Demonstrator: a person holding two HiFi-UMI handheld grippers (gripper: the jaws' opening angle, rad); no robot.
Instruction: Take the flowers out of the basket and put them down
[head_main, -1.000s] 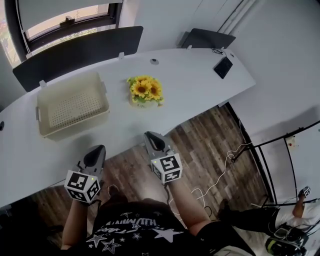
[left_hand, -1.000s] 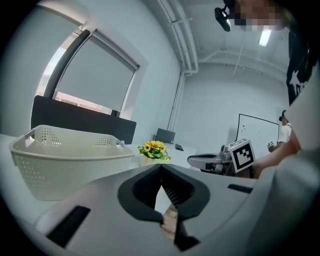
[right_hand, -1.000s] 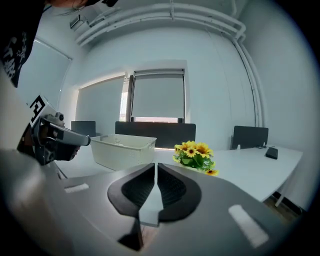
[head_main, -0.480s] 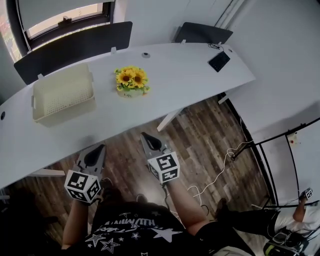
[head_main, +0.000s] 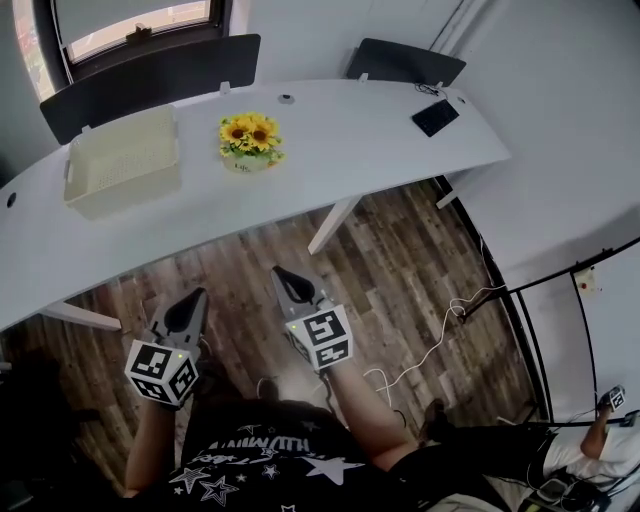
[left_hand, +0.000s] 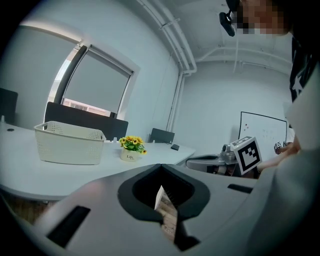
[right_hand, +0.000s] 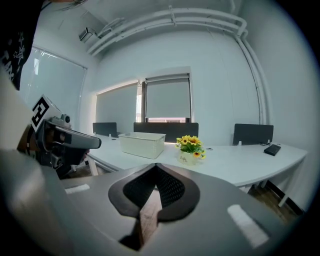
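Flowers (head_main: 249, 140) stood on the desk (head_main: 360, 160) toward its far edge, outside the basket (head_main: 122, 162) and apart from it on the right, so the job looked done. L claw (head_main: 192, 300) & R claw (head_main: 282, 275) hung over the wood floor (head_main: 400, 270), well off the desk's near edge, each w/ jaws together on nothing; prob. parked, nothing more to carry. Basket: cream plastic, rectangular, perforated, empty. Flowers: yellow sunflower-type heads, green leaves, small round white pot. Desk: smooth white, curved near edge. A flat dark slab (head_main: 434, 117) lay by the far right corner.
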